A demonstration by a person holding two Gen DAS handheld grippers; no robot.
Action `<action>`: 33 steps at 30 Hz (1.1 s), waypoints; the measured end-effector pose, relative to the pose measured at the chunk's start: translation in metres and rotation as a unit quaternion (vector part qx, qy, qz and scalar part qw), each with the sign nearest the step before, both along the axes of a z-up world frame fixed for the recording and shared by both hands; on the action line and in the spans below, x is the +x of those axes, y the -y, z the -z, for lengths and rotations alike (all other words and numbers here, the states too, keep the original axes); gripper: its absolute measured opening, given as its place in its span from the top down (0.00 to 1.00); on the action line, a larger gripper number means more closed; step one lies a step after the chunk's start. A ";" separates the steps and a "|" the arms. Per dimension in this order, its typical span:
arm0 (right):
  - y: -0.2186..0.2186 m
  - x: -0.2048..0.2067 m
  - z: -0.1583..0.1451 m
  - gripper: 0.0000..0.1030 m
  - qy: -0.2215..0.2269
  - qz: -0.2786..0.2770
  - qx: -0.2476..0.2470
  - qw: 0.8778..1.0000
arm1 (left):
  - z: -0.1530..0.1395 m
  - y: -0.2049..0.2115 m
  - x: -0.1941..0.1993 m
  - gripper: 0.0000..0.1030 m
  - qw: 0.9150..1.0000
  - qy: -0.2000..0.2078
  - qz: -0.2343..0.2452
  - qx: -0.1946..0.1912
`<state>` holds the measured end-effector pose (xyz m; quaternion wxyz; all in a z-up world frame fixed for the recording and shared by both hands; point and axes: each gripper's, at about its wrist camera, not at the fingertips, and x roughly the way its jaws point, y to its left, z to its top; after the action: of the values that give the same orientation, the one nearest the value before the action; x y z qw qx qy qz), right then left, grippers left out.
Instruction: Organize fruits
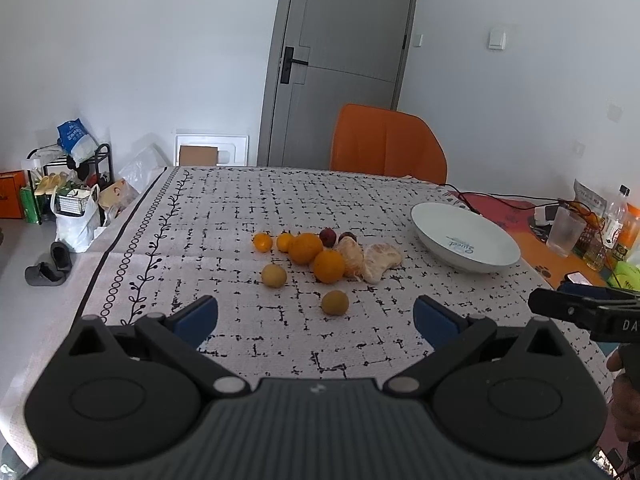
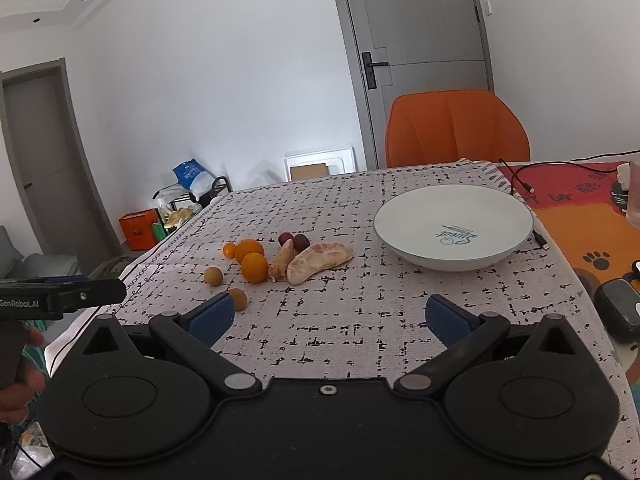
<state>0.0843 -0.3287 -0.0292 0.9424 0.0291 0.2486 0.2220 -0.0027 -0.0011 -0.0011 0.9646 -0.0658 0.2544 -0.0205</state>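
A cluster of fruit lies mid-table: two oranges [image 1: 316,258] [image 2: 254,267], small yellow-orange fruits [image 1: 263,242], two dark red plums [image 1: 328,237] [image 2: 301,242], peeled pomelo segments [image 1: 380,262] [image 2: 318,262], and two yellow-green round fruits [image 1: 335,303] [image 2: 213,276]. An empty white bowl [image 1: 496,258] [image 2: 400,216] stands to the right of them. My left gripper [image 1: 316,316] is open and empty, just short of the nearest fruit. My right gripper [image 2: 328,316] is open and empty, in front of the bowl and the fruit.
The table carries a white patterned cloth [image 1: 240,208]. An orange chair [image 1: 386,144] stands at the far edge. Cables [image 2: 516,184], a plastic cup [image 1: 564,230], bottles [image 1: 616,216] and small clutter sit on the orange mat at the right. Bags and a rack [image 1: 72,184] stand on the floor at left.
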 end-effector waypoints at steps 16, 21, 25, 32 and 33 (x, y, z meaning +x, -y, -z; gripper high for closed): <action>0.001 0.000 0.001 0.00 -0.001 0.004 -0.005 1.000 | 0.000 -0.002 0.000 0.00 1.000 0.001 -0.003 0.002; 0.001 0.001 0.002 0.00 -0.003 0.006 -0.005 1.000 | 0.000 -0.001 0.000 0.00 1.000 0.004 -0.009 0.009; 0.001 0.001 0.003 0.00 -0.002 0.007 -0.006 1.000 | 0.001 -0.001 0.000 0.00 1.000 0.004 -0.013 0.015; 0.000 0.002 0.004 0.00 -0.004 0.008 -0.009 1.000 | 0.000 0.001 -0.001 0.00 0.999 0.011 -0.022 0.028; -0.001 0.002 0.004 0.00 -0.004 0.007 -0.009 1.000 | 0.000 0.001 -0.001 0.00 0.999 0.011 -0.021 0.028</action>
<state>0.0859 -0.3279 -0.0332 0.9433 0.0234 0.2537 0.2128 -0.0040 -0.0020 -0.0007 0.9692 -0.0439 0.2423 0.0062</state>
